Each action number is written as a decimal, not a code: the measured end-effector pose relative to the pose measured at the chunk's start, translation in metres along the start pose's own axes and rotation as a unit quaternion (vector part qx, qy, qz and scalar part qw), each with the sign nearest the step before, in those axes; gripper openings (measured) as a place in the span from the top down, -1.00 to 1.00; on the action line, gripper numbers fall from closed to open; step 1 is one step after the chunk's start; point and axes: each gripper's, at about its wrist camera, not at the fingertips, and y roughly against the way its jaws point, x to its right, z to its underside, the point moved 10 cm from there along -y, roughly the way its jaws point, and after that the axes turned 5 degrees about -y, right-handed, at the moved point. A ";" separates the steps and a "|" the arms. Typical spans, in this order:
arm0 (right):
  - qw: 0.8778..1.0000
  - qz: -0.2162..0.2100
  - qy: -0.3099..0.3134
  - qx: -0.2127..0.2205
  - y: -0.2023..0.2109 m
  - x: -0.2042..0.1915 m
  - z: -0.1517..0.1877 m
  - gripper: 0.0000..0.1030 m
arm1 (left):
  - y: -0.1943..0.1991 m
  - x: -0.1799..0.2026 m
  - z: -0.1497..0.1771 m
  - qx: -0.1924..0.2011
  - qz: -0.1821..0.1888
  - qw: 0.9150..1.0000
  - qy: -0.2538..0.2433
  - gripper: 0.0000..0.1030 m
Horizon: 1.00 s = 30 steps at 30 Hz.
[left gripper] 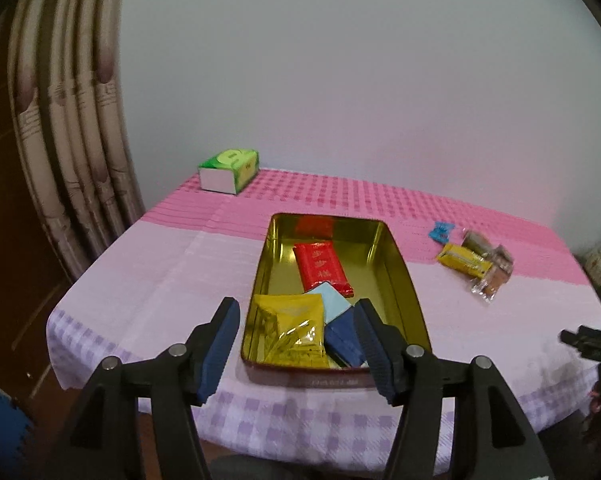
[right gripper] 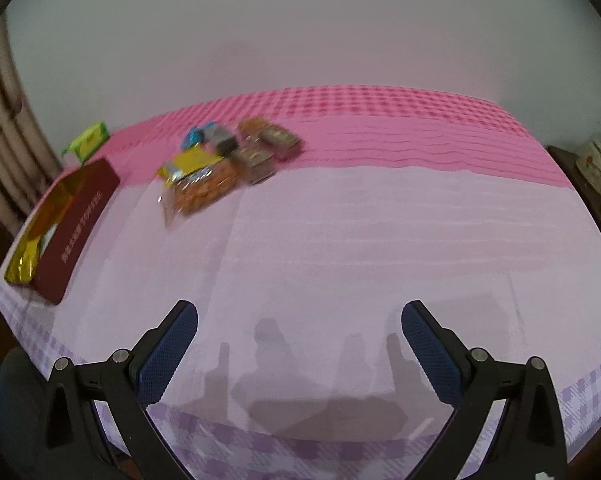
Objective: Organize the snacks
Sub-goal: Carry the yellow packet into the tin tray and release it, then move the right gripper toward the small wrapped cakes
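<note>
We can read nothing for certain. The red packet [left gripper: 323, 267] in the tin [left gripper: 396, 264] carries gold characters too blurred to make out, and the tin's dark red side [right gripper: 78, 232] bears a pale line of lettering, equally unreadable.

snack pile [right gripper: 224, 160] blurred, labels unreadable
</note>
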 end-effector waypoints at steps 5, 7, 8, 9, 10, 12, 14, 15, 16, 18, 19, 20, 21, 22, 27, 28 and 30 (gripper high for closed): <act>1.000 0.001 0.023 -0.011 -0.005 -0.022 0.003 -0.97 | 0.004 0.001 -0.003 0.007 0.006 1.000 -0.004 -0.18; 1.000 -0.003 0.026 -0.011 -0.005 -0.028 0.001 -0.97 | 0.006 0.002 -0.003 0.008 0.005 1.000 -0.008 -0.18; 1.000 -0.002 0.027 -0.011 -0.005 -0.031 0.000 -0.97 | 0.007 0.003 -0.004 0.009 0.008 1.000 -0.006 -0.18; 1.000 -0.003 0.026 -0.012 -0.005 -0.032 -0.001 -0.97 | 0.008 0.004 -0.004 0.011 0.013 1.000 -0.004 -0.18; 1.000 -0.004 0.024 -0.013 -0.006 -0.034 -0.003 -0.97 | 0.008 0.005 -0.004 0.011 0.017 1.000 -0.004 -0.18; 1.000 -0.003 0.020 -0.013 -0.009 -0.036 -0.007 -0.97 | 0.008 0.007 -0.003 0.010 0.011 1.000 -0.013 -0.18; 1.000 -0.001 0.020 -0.013 -0.013 -0.037 -0.012 -0.97 | 0.006 0.011 -0.002 0.006 0.011 1.000 -0.022 -0.18; 1.000 0.000 0.022 -0.013 -0.016 -0.038 -0.015 -0.97 | 0.007 0.013 -0.001 0.006 0.012 1.000 -0.026 -0.18; 1.000 0.000 0.024 -0.013 -0.017 -0.038 -0.017 -0.97 | 0.007 0.016 -0.001 0.008 0.015 0.999 -0.031 -0.18; 0.999 0.001 0.032 -0.010 -0.023 -0.039 -0.027 -0.97 | 0.009 0.022 0.000 0.011 0.012 0.999 -0.044 -0.18; 0.999 0.001 0.034 -0.009 -0.026 -0.038 -0.031 -0.97 | 0.009 0.024 0.000 0.012 0.011 0.999 -0.050 -0.18; 0.999 0.004 0.037 -0.008 -0.031 -0.037 -0.038 -0.97 | 0.008 0.027 0.001 0.011 0.012 0.998 -0.058 -0.18; 0.999 0.005 0.038 -0.007 -0.035 -0.035 -0.044 -0.97 | 0.008 0.028 0.001 0.011 0.012 0.998 -0.061 -0.18; 0.999 0.005 0.037 -0.008 -0.041 -0.032 -0.050 -0.97 | 0.007 0.030 0.002 0.010 0.012 0.998 -0.064 -0.18; 0.999 0.010 0.034 -0.006 -0.068 -0.020 -0.087 -0.97 | -0.001 0.034 0.007 0.000 0.011 0.997 -0.076 -0.18; 0.999 0.007 0.034 -0.003 -0.073 -0.017 -0.095 -0.97 | -0.002 0.034 0.008 -0.002 0.011 0.997 -0.077 -0.18; 0.999 0.005 0.038 -0.003 -0.087 -0.015 -0.113 -0.97 | -0.004 0.034 0.008 -0.003 0.008 0.997 -0.080 -0.18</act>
